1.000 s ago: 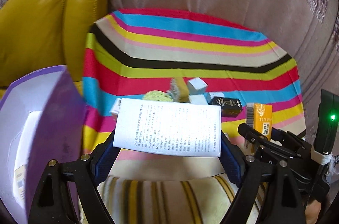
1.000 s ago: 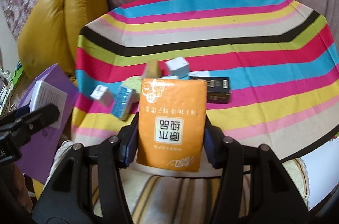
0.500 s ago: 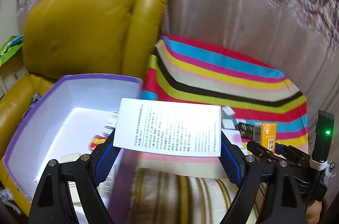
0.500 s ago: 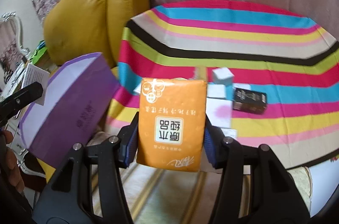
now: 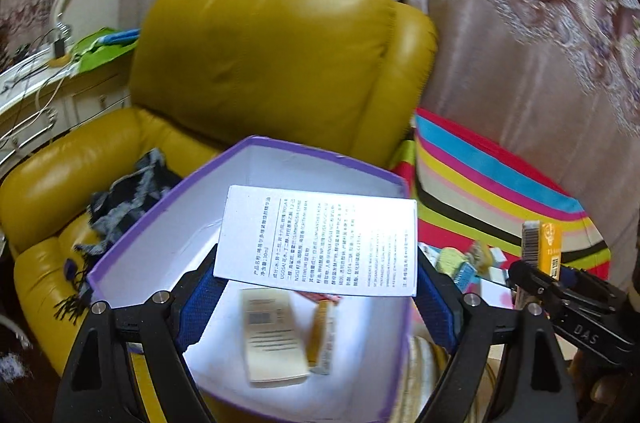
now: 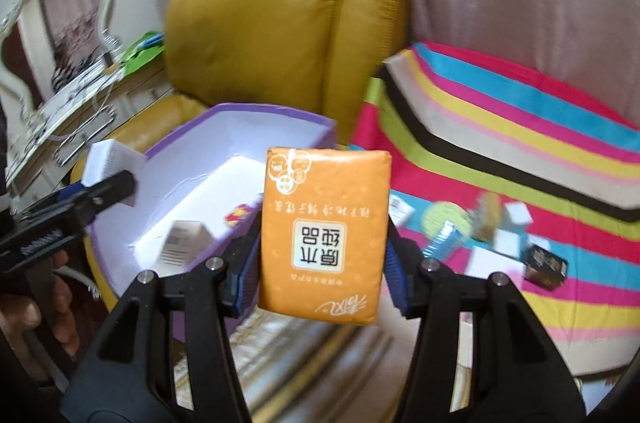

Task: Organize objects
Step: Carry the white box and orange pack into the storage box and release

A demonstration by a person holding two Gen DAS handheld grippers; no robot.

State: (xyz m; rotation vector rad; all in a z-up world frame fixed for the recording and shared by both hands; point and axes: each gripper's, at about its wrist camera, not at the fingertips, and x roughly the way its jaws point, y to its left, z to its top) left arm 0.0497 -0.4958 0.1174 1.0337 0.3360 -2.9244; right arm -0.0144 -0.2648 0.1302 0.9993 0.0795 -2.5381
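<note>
You've got 2 claws, each w/ 1 item. Left claw [image 5: 316, 287] clamps a white printed box [image 5: 318, 239] over the purple box [image 5: 248, 159]; right claw [image 6: 320, 255] pinches an orange tissue pack [image 6: 326, 235] at that box's 3 o'clock edge. Inside: 2 cartons in left view, blurred, plus sth red partly hidden. On the striped worktop [image 6: 500, 127] at 3 o'clock, approx 6 small boxes, too blurred to count surely. Your hand [image 6: 36, 311] is cut off at 8 o'clock.
</note>
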